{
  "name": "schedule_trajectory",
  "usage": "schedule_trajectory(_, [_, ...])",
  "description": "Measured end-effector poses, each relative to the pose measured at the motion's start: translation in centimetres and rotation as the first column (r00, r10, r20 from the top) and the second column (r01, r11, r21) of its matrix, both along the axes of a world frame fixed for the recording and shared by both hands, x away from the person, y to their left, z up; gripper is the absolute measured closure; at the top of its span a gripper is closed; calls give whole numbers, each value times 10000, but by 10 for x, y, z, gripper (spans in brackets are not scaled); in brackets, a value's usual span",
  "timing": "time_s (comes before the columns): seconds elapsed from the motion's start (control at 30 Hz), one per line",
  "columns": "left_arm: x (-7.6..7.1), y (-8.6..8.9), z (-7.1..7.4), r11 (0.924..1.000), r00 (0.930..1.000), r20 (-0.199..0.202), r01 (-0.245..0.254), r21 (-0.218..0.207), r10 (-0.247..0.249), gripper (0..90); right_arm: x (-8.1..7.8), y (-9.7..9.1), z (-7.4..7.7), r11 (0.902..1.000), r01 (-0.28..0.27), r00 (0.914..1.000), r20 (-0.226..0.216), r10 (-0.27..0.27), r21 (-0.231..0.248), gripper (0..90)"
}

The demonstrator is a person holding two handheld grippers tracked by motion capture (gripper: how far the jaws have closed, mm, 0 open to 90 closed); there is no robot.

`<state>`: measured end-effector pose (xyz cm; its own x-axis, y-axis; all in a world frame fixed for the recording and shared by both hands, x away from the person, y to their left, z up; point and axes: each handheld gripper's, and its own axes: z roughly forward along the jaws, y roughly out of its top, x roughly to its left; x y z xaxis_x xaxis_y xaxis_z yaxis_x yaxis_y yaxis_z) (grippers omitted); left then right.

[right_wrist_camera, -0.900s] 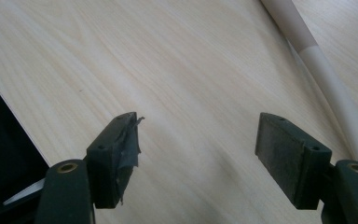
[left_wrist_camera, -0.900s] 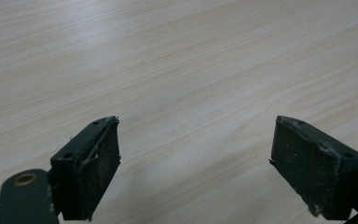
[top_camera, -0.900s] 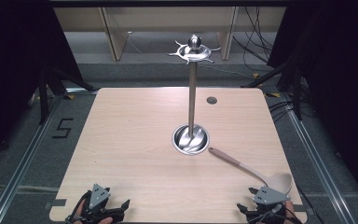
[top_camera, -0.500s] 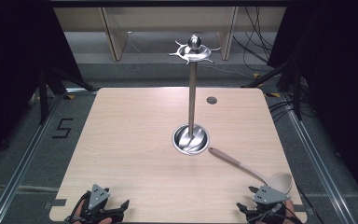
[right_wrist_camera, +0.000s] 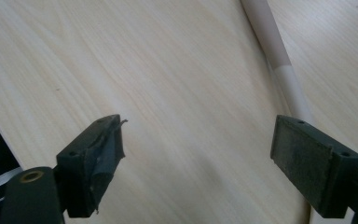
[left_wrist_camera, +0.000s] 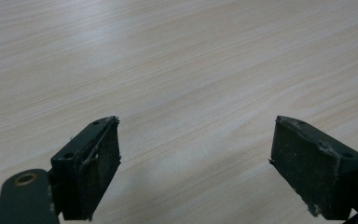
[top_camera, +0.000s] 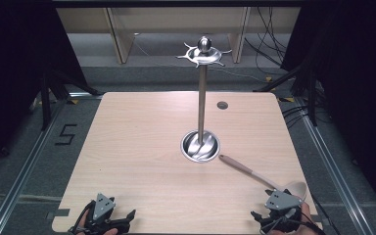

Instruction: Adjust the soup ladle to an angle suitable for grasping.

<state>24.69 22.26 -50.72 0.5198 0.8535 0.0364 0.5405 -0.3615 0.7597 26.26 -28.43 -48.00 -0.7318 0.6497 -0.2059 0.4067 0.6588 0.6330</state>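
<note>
A metal stand (top_camera: 201, 105) rises from a round shiny base (top_camera: 200, 147) in the middle of the wooden table (top_camera: 142, 147), with a hooked ring and knob at its top (top_camera: 204, 51). A long-handled spoon (top_camera: 254, 174) lies on the table to the right of the base, its pale bowl (top_camera: 298, 188) toward the front right corner. My right gripper (right_wrist_camera: 196, 149) hovers open just over the table, and the spoon's handle (right_wrist_camera: 279, 65) runs past its right jaw. My left gripper (left_wrist_camera: 196, 149) stands open over bare wood at the front left (top_camera: 103, 215).
A small dark hole (top_camera: 222, 105) marks the table's far right part. Wooden shelving legs (top_camera: 117, 39) and cables (top_camera: 269, 44) lie beyond the far edge. Metal rails (top_camera: 24, 166) run along both sides of the table on the grey floor.
</note>
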Motion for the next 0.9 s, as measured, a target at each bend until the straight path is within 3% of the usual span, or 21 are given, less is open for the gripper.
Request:
schedule_trajectory(0.03, [0, 0, 0, 10000, 10000, 24, 56, 50, -56, 149, 0, 0, 0, 10000, 0, 10000, 0, 0, 0, 193])
schedule_trajectory(0.07, [-1, -2, -1, 9992, 9997, 86, -234, -336, 237, 149, 3, 0, 2, 9998, -152, 9999, -26, 152, -89, 238])
schedule_trajectory(0.1, [-1, -2, -1, 9992, 9997, 86, -234, -336, 237, 149, 3, 0, 2, 9998, -152, 9999, -26, 152, -89, 238])
schedule_trajectory(0.13, [-2, -1, 0, 9995, 9998, 8, -218, -209, 218, 149, 7, -2, 5, 9997, -228, 9997, 49, 229, -123, 240])
schedule_trajectory(0.17, [4, 3, 2, 9979, 9979, 431, 459, 452, -478, 149, 7, -2, 7, 9999, -101, 9999, 5, 101, -108, 240])
schedule_trajectory(0.2, [-1, -2, 0, 9998, 9998, 143, -151, -132, 153, 149, 9, -3, 9, 9997, -181, 9998, 20, 181, -164, 249])
schedule_trajectory(0.23, [-1, -3, 0, 9995, 9999, 92, -121, -278, 124, 149, 10, -3, 11, 9998, -83, 10000, -35, 83, -152, 255])
schedule_trajectory(0.3, [-1, 1, 1, 9997, 9998, 28, 204, 148, -205, 149, 15, -4, 12, 9993, -229, 9997, -50, 228, -288, 258])
schedule_trajectory(0.43, [-1, -3, -1, 9989, 9995, 209, -214, -416, 223, 149, 25, -4, 13, 9990, -107, 9995, -293, 94, -438, 278])
schedule_trajectory(0.63, [-1, -5, -1, 9980, 9994, 125, -314, -557, 322, 149, 41, -4, 16, 9976, 7, 9994, -355, -31, -688, 314])
schedule_trajectory(0.73, [1, -3, 0, 9999, 9997, 201, -131, -92, 132, 149, 51, -4, 19, 9960, 115, 9993, -350, -146, -881, 332])
schedule_trajectory(0.8, [-1, -5, -1, 9983, 9992, 114, -371, -450, 377, 149, 62, -4, 20, 9945, 83, 9990, -422, -128, -1043, 345])
schedule_trajectory(0.83, [0, -5, -2, 9984, 9994, 235, -260, -509, 272, 149, 66, -3, 21, 9934, 182, 9982, -556, -247, -1134, 360])
schedule_trajectory(0.87, [1, -4, -2, 9989, 9994, 313, -156, -443, 170, 149, 72, -4, 21, 9915, -88, 9981, -614, 8, -1299, 381])
schedule_trajectory(0.9, [0, -4, -1, 9987, 9995, 222, -235, -444, 245, 149, 75, -4, 20, 9908, 32, 9974, -705, -128, -1351, 400])
